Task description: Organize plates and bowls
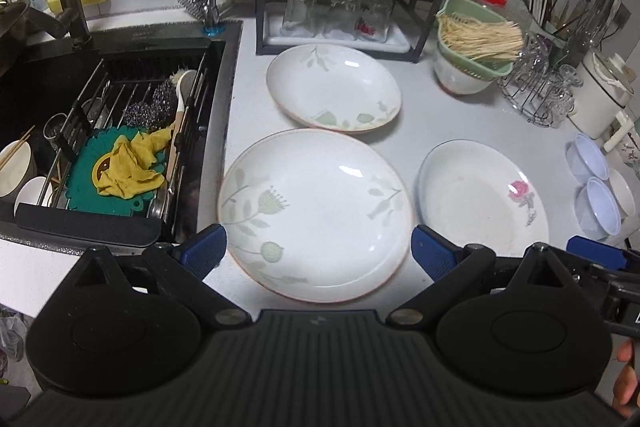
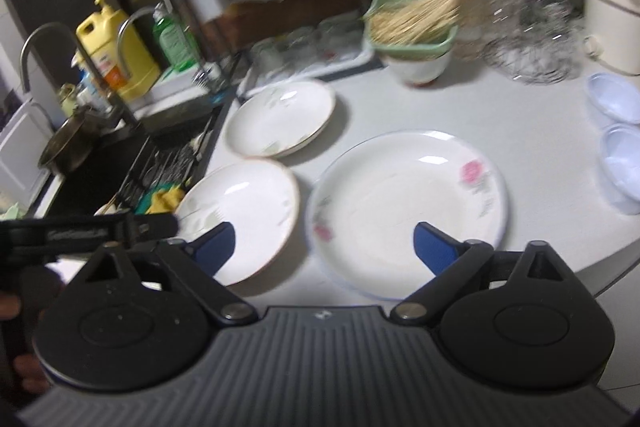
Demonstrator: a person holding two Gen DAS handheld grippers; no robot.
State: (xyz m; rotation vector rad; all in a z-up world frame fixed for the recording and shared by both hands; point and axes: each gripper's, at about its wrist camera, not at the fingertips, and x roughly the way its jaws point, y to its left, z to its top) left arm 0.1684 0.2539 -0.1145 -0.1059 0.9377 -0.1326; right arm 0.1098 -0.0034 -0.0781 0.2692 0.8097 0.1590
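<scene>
Three white plates lie on the white counter. A green-leaf plate (image 1: 316, 215) is nearest in the left wrist view, a second leaf plate (image 1: 334, 89) lies behind it, and a pink-rose plate (image 1: 482, 193) lies to the right. My left gripper (image 1: 318, 255) is open and empty, its blue fingers on either side of the near leaf plate's front. My right gripper (image 2: 324, 247) is open and empty above the front of the rose plate (image 2: 408, 211). The near leaf plate (image 2: 240, 219) and far leaf plate (image 2: 280, 117) also show there. Small pale-blue bowls (image 1: 596, 187) sit at far right.
A black sink (image 1: 100, 131) with a rack, cloth and scrubbers is at the left. A black shelf with upturned glasses (image 1: 340, 15) stands behind. A green basket of sticks on a bowl (image 1: 472, 47), a wire rack (image 1: 540, 87) and a white pot (image 1: 600, 91) are at the back right.
</scene>
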